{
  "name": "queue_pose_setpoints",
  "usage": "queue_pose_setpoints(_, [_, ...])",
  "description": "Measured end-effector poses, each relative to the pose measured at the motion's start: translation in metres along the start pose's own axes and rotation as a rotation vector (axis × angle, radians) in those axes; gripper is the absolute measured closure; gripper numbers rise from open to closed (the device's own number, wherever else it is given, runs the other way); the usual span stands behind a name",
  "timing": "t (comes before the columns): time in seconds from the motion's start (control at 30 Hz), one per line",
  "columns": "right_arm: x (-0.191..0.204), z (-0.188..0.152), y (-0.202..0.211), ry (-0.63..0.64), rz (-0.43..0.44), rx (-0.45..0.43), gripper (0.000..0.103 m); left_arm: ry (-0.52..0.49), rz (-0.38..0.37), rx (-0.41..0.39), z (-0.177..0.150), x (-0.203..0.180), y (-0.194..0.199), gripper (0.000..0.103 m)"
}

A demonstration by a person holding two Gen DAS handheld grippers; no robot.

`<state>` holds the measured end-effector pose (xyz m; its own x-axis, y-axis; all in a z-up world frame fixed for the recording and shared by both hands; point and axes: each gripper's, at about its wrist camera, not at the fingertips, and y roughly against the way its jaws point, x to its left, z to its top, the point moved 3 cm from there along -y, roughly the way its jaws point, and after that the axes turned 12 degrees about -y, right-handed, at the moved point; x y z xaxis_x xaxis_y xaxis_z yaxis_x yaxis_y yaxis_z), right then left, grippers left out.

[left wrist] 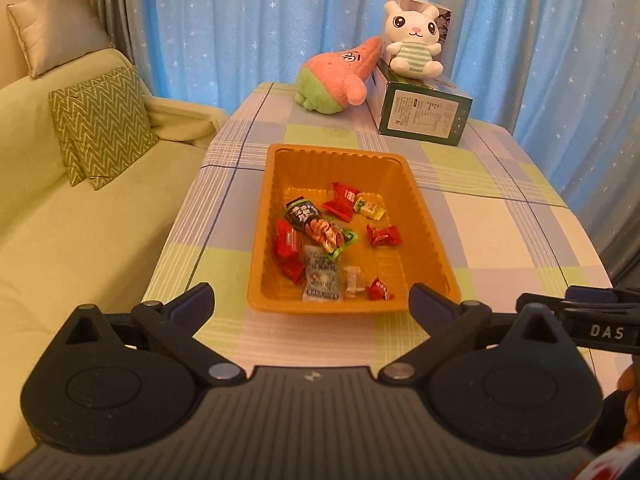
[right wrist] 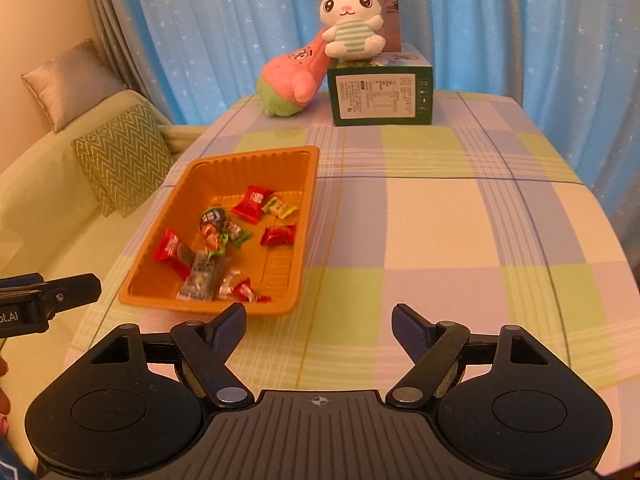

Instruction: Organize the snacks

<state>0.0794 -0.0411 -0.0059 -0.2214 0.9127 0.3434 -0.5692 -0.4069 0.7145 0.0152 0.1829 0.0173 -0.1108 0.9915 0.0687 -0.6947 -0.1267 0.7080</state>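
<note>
Snacks (left wrist: 320, 236) lie loose in the orange tray (left wrist: 276, 168) on the checked table; our left gripper (left wrist: 312, 300) hangs before it, jaws wide and empty. From the right wrist, our right gripper (right wrist: 319, 322) gapes empty too. We judge the wrappers light, crinkly, slippery: pinch the twisted ends.

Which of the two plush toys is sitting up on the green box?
The white rabbit plush in the striped shirt. It sits on top of the green box, while the pink and green plush rests on the table, leaning against it.
</note>
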Motion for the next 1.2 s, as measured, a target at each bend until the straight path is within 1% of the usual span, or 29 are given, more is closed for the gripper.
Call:
queue_pose_setpoints(0.1, [-0.003, -0.007, 0.014, -0.005, -0.001, -0.005, 0.023, 0.017, -0.008, -0.017, -0.004, -0.003, 0.011, 0.001])
queue_pose_setpoints(0.2, [-0.004, -0.011, 0.026, -0.007, 0.000, -0.012, 0.023, 0.029, -0.029, -0.015, -0.008, -0.008, 0.019, 0.001])
queue_pose_setpoints(0.33, [-0.004, -0.014, 0.040, -0.003, 0.000, -0.025, 0.023, -0.016, 0.000, -0.016, -0.012, -0.022, 0.029, 0.001])
queue_pose_setpoints(0.43, [-0.002, -0.017, 0.049, 0.010, 0.006, -0.032, 0.023, -0.031, 0.006, -0.011, -0.016, -0.031, 0.034, 0.001])
queue_pose_setpoints(0.57, [0.000, -0.024, 0.054, 0.026, 0.011, -0.029, 0.023, -0.024, -0.004, -0.006, -0.022, -0.040, 0.039, 0.001])
queue_pose_setpoints(0.73, [0.000, -0.030, 0.058, 0.026, 0.017, -0.025, 0.023, -0.024, 0.020, 0.008, -0.026, -0.046, 0.044, 0.001])
queue_pose_setpoints(0.97, [-0.002, -0.032, 0.060, 0.024, 0.019, -0.021, 0.023, -0.037, 0.026, 0.013, -0.029, -0.052, 0.046, 0.000])
queue_pose_setpoints(1.2, [-0.001, -0.031, 0.060, 0.020, 0.021, -0.026, 0.023, -0.025, 0.038, 0.012, -0.030, -0.050, 0.047, 0.000])
